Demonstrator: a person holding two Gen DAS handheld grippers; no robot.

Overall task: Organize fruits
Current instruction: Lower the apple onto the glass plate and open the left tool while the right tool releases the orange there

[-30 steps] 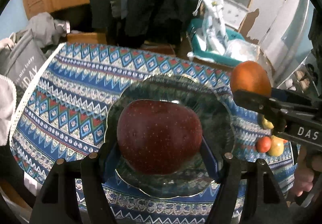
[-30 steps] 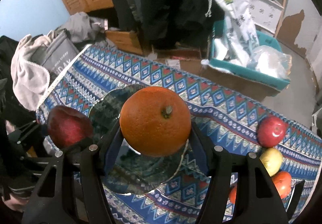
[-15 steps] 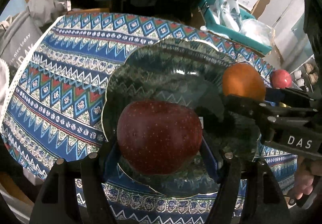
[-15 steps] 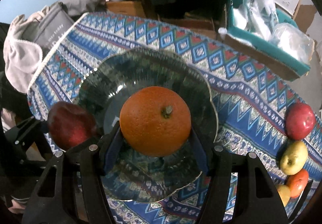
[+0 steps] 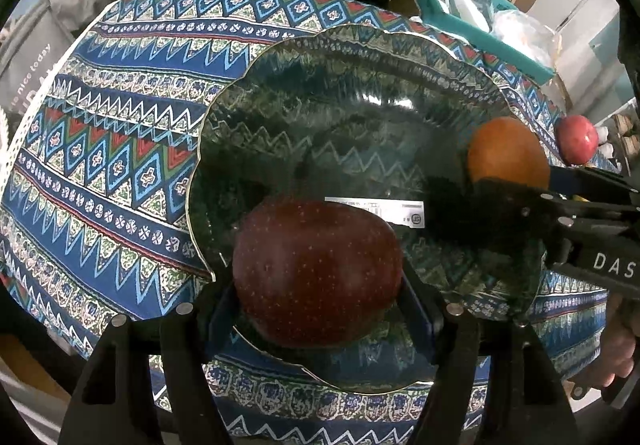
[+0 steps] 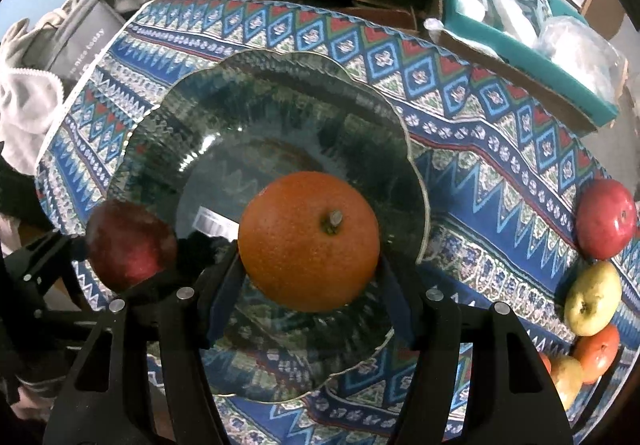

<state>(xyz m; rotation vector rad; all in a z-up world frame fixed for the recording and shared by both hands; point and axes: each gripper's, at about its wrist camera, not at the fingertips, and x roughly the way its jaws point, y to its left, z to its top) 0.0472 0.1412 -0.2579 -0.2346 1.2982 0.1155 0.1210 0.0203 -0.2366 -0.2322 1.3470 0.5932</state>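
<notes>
With both fruits poised over the dish, I'm at the delivery step: my left gripper [image 5: 318, 297] is clamped on the dark red apple [image 5: 318, 271], my right gripper [image 6: 310, 285] is clamped on the orange [image 6: 309, 241], and each hangs above the near part of the glass plate [image 6: 416, 173]. Whether either fruit touches the glass yet, I can't tell. Just past the apple there's a white label [image 5: 374, 211] on the plate's floor, and the rest of the dish looks bare, so there's room for both. Next, as I judge it, I lower each fruit till it rests on the glass, apart from the other, then ease the fingers off slowly so nothing rolls toward the scalloped rim. Farther right on the patterned tablecloth [image 6: 492, 181] wait a red apple [image 6: 606, 223], a yellow apple [image 6: 594, 299] and more fruit below them, near the table's edge
</notes>
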